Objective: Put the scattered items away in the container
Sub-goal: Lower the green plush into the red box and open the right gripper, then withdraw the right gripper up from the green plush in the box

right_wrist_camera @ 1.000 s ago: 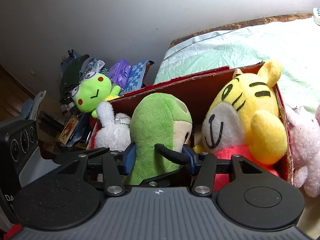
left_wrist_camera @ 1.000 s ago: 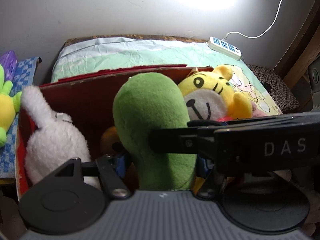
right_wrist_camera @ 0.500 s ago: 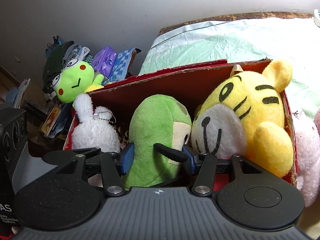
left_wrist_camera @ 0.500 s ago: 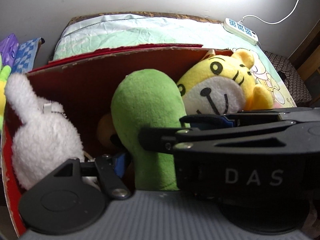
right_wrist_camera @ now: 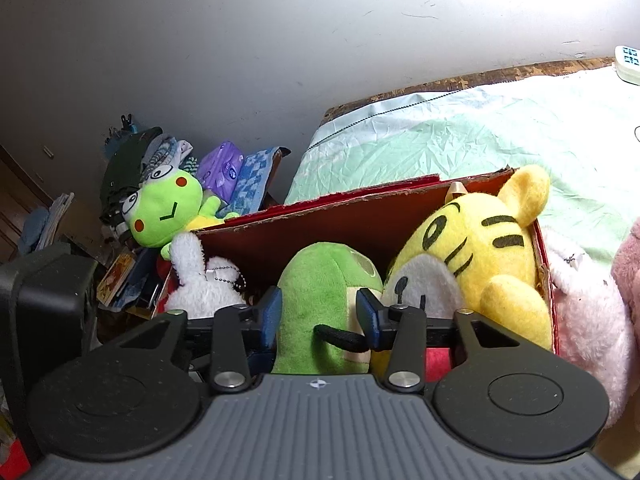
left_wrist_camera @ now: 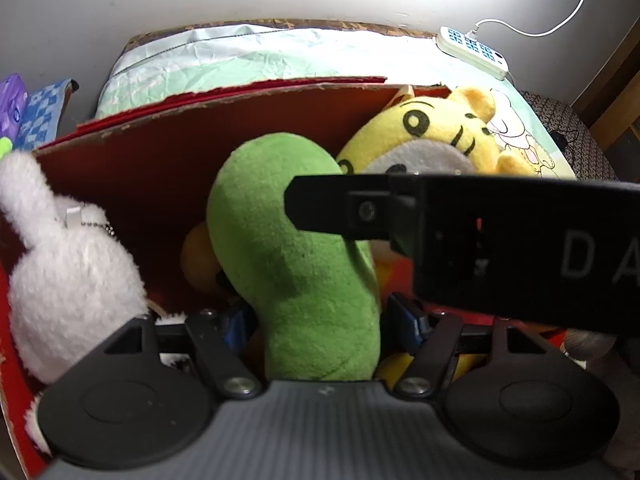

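Observation:
A green plush toy (left_wrist_camera: 296, 264) stands upright in the red cardboard box (left_wrist_camera: 160, 160), between a white bunny plush (left_wrist_camera: 68, 280) and a yellow tiger plush (left_wrist_camera: 440, 132). My left gripper (left_wrist_camera: 322, 320) straddles the toy's base, open, with a thin gap at each blue pad. In the right wrist view my right gripper (right_wrist_camera: 320, 316) is closing on the same green plush toy (right_wrist_camera: 320, 280), and both pads press into its sides. One of its black fingers (left_wrist_camera: 320, 208) crosses the left wrist view over the toy. The tiger (right_wrist_camera: 480, 240) and the bunny (right_wrist_camera: 200, 284) flank it in the box (right_wrist_camera: 320, 228).
A green frog plush (right_wrist_camera: 168, 208) lies outside the box on clutter at the left. A pink plush (right_wrist_camera: 588, 312) rests against the box's right side. Behind the box is a bed with a mint sheet (left_wrist_camera: 260, 56) and a power strip (left_wrist_camera: 472, 48).
The right jaws have narrowed onto the green plush. The left gripper has tipped down closer into the box, its jaws a little wider. The right tool's body now fills more of the left view.

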{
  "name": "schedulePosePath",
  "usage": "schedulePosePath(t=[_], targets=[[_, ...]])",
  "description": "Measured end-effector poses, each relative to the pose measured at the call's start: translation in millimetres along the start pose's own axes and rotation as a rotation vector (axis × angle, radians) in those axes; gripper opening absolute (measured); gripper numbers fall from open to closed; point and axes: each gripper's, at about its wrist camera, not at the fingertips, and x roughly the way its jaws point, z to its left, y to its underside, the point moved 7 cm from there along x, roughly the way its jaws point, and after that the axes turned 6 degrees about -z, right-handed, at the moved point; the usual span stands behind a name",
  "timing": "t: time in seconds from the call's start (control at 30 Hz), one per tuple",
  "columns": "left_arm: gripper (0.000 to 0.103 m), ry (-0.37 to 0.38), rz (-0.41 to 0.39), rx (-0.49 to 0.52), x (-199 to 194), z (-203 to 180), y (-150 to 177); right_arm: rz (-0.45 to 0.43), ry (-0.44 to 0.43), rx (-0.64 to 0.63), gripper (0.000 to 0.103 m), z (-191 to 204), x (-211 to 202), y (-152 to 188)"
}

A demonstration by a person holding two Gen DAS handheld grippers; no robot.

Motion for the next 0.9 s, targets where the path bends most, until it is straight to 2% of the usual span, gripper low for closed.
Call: schedulePosePath(t=[0.03,0.2,0.33,0.47,0.73,0.9], targets=[[0.07,0.0,0.002,0.0,1,-1,0,-0.003,-0.006,0.006,0.032,0,0,0],[0.07,0.002,0.009,0.0,3,-5,3,-0.025,-0.03,0.013,0.03,3,-1,-1],[0.07,0.006,0.015,-0.001,5,-5,3,-0.021,-0.017,-0.006,0.027,2,2,0],[0.07,0.011,0.018,-0.002,6,-5,2,-0.013,0.037,-0.043,0.025,0,6,2],[0.07,0.031,0.026,-0.029,2,-1,3,-0.008,0.067,-0.048,0.026,-8,9,5],[0.072,0.015,-0.006,-0.016,-13,0,2,-0.01,0.106,-0.068,0.021,-13,12,8]])
